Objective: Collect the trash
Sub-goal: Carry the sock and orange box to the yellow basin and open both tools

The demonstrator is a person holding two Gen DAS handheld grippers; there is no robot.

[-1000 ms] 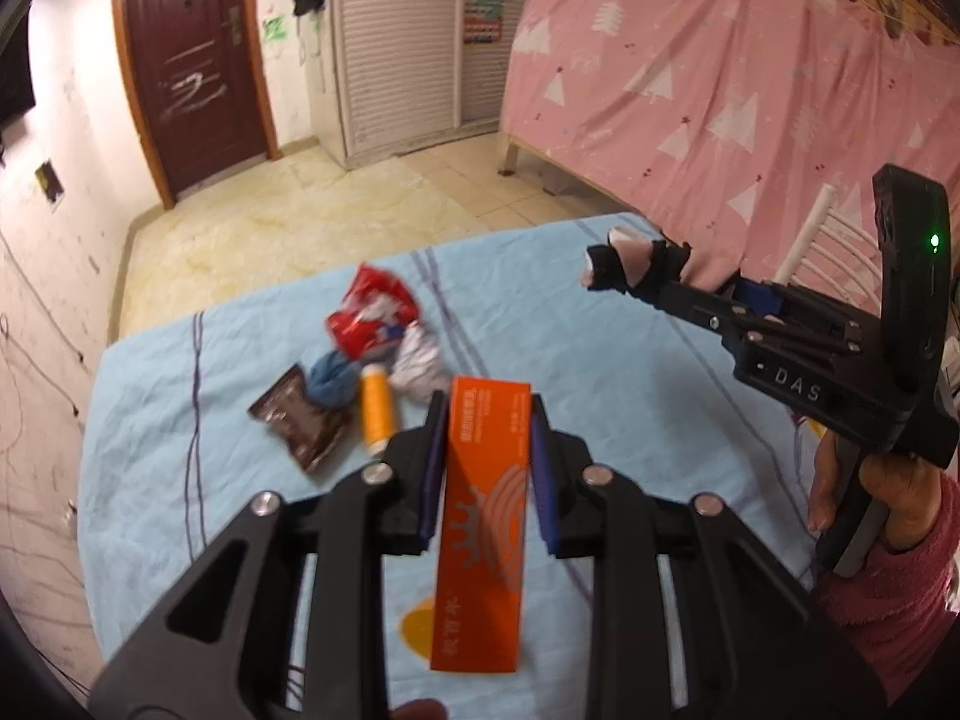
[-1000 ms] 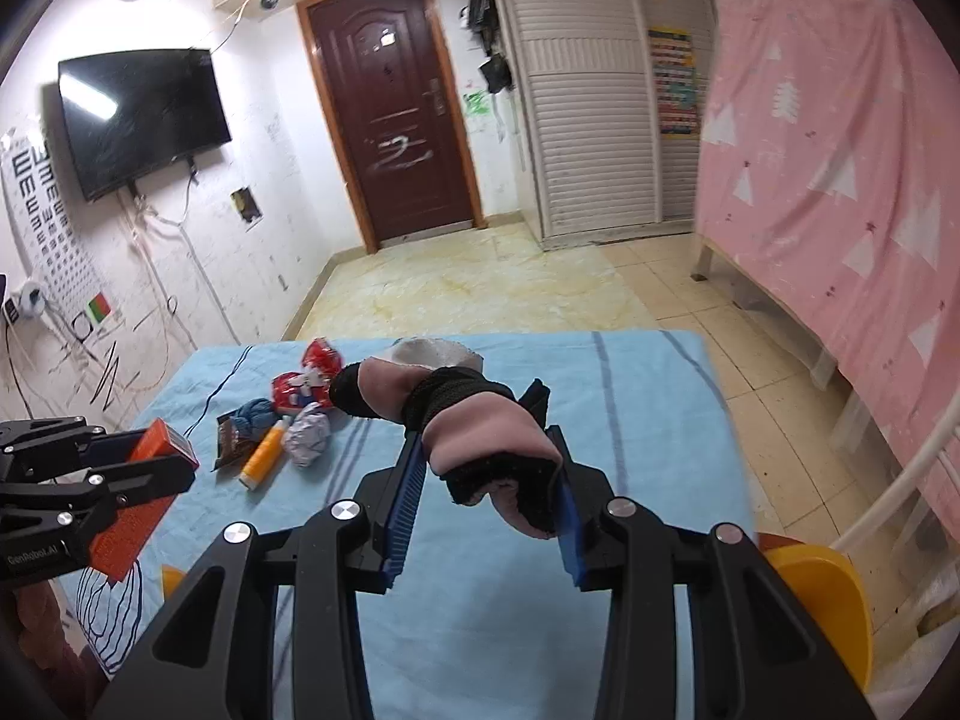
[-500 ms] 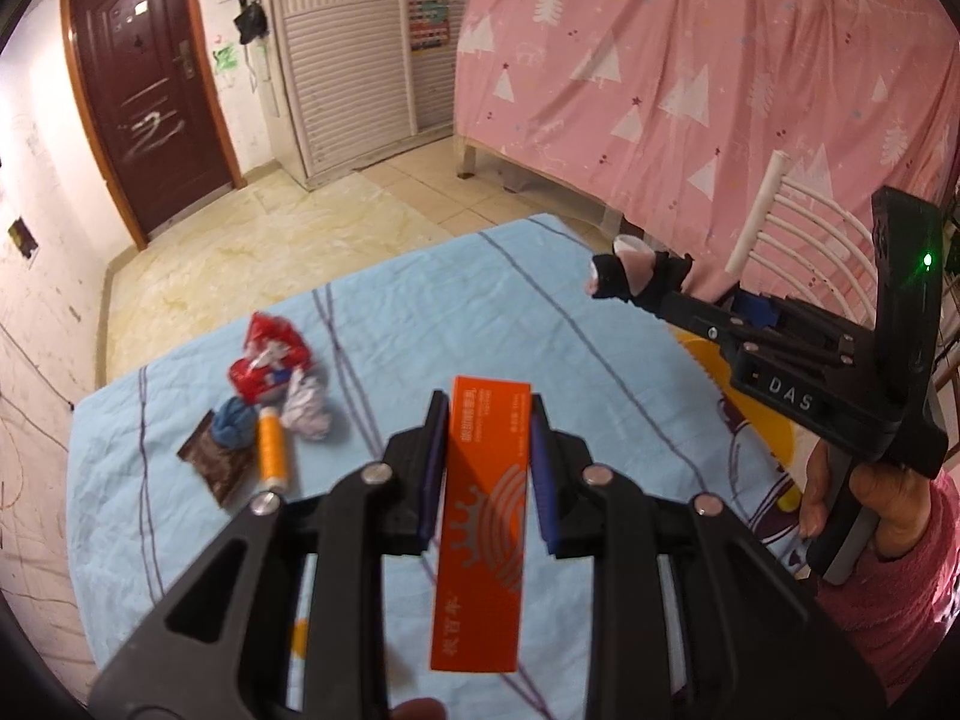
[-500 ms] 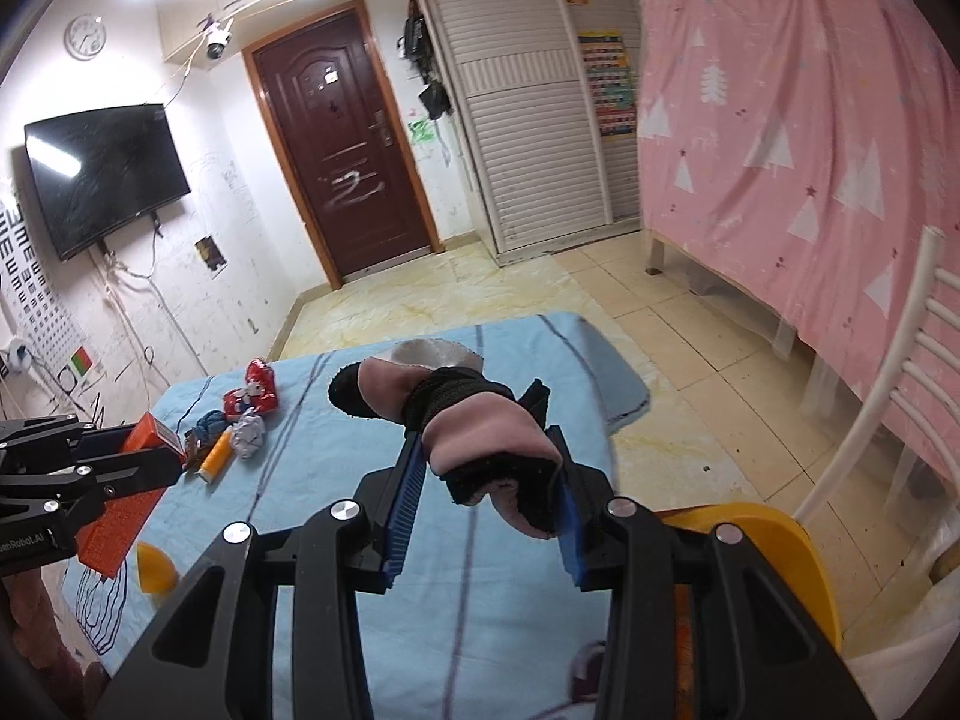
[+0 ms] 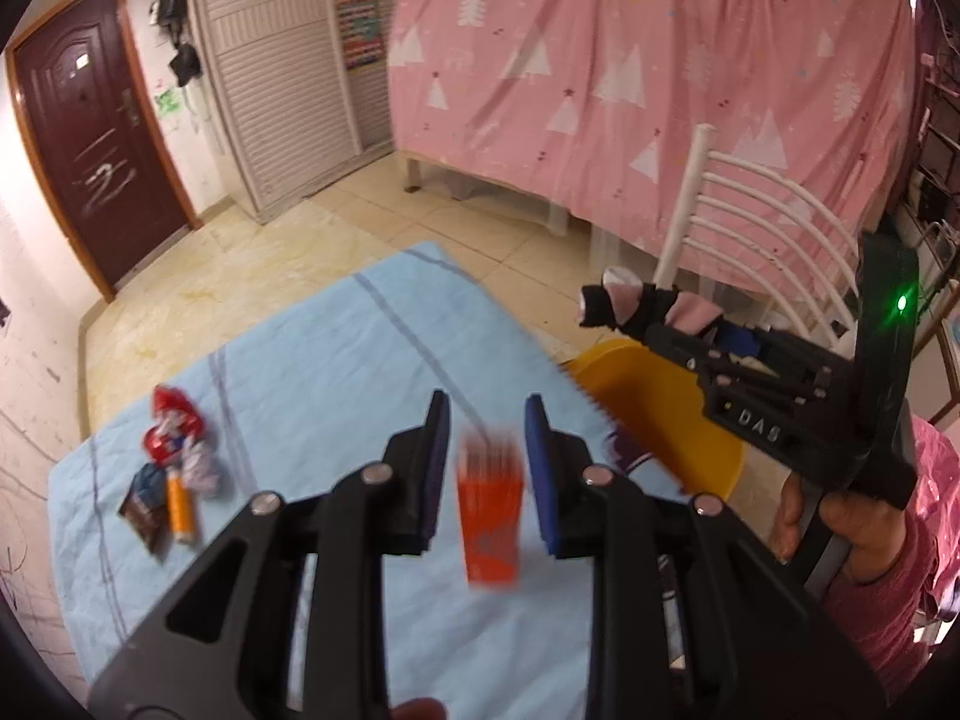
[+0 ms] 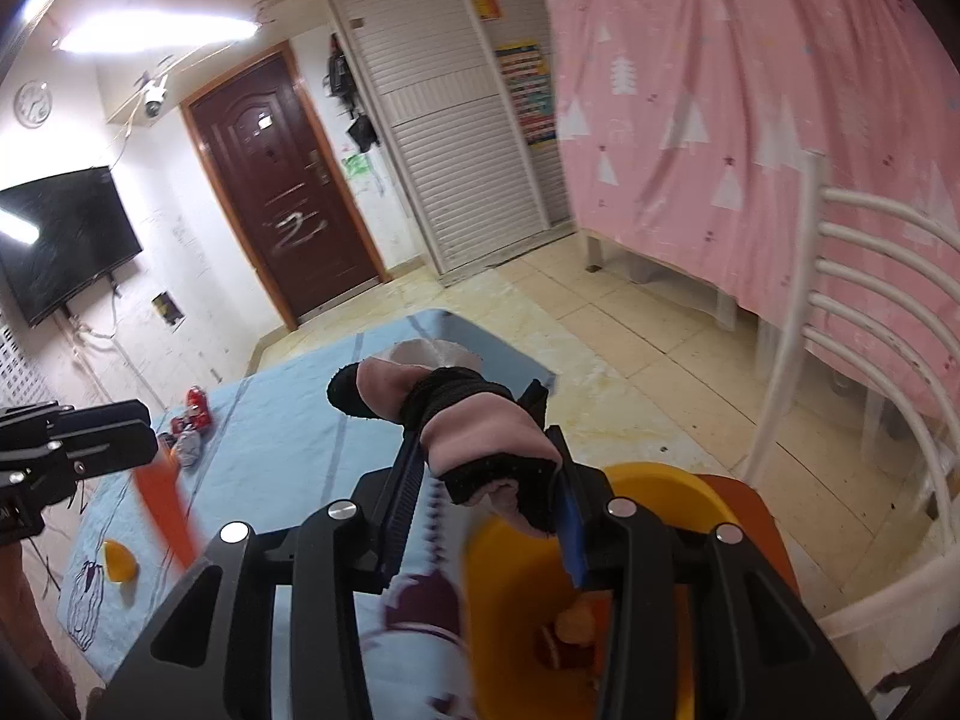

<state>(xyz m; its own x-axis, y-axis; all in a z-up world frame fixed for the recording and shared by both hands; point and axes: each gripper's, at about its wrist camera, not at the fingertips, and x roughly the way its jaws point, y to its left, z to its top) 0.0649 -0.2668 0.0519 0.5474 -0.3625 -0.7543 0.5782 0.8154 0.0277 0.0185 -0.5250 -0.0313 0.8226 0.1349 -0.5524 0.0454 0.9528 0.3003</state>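
Trash first: where is the orange box (image 5: 489,510)? (first speaker)

Between the jaws of the left gripper (image 5: 486,414), over the blue tablecloth (image 5: 336,360). It is streaked with blur, and a gap shows on each side, so the pads are not pressing it. (second speaker)

And the other piece? (first speaker)

The pink-and-black cloth bundle (image 6: 456,402) is clamped fast in the right gripper (image 6: 486,444), which hangs over the rim of the yellow bin (image 6: 522,570) just beside the table. Some small things lie at the bin's bottom, too blurred to name. (second speaker)

What lies on the cloth? (first speaker)

A cluster near the far left edge: a red wrapper (image 5: 171,435), crumpled white paper (image 5: 201,471), an orange tube (image 5: 179,504) and a brown packet (image 5: 141,510), all touching or nearly so. (second speaker)

Who holds the right gripper? (first speaker)

A hand (image 5: 840,516) in a pink sleeve. (second speaker)
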